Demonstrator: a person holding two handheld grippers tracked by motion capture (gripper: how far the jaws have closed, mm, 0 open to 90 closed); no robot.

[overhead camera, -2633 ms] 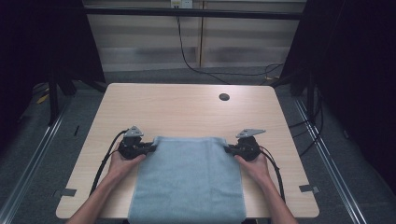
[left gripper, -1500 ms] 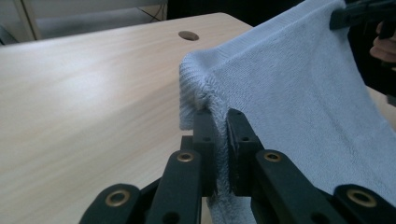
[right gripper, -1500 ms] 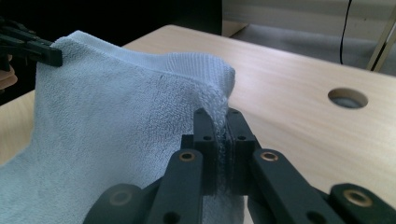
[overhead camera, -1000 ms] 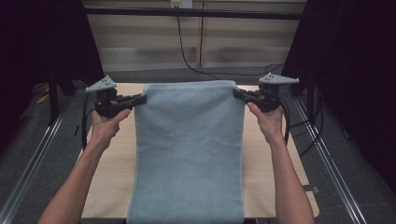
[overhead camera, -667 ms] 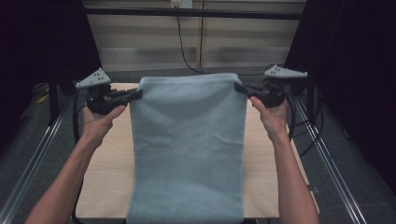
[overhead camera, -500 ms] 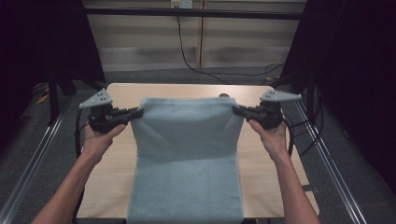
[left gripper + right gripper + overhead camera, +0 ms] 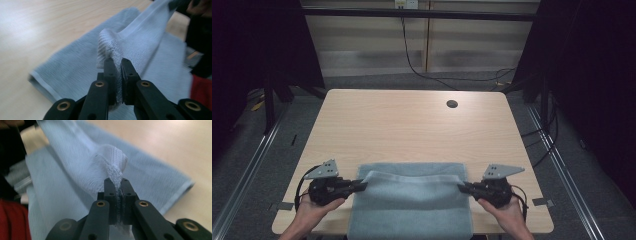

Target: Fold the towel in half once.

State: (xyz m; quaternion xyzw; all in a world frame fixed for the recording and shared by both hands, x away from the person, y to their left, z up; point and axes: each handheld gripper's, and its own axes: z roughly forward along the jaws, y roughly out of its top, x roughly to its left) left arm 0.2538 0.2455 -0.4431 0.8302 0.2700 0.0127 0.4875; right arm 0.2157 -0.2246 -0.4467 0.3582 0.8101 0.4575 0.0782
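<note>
A light blue towel [image 7: 412,200] lies folded over itself at the table's near edge, its lower layer flat on the wood. My left gripper [image 7: 362,185] pinches the top layer's left corner, and my right gripper [image 7: 460,186] pinches the right corner. Both corners are held low above the lower layer. In the left gripper view the towel [image 7: 140,42] bunches between the shut jaws and stretches toward the other hand. In the right gripper view a crumpled towel corner [image 7: 112,162] sticks up from the shut jaws.
The wooden table [image 7: 412,125] stretches away beyond the towel, with a dark round cable hole [image 7: 452,104] near its far right. Black frame rails run along both sides of the table. Cables hang on the far wall.
Both hands came down and toward the near edge with the towel's top edge. The towel, held up and hanging a second ago, now lies doubled over on the table.
</note>
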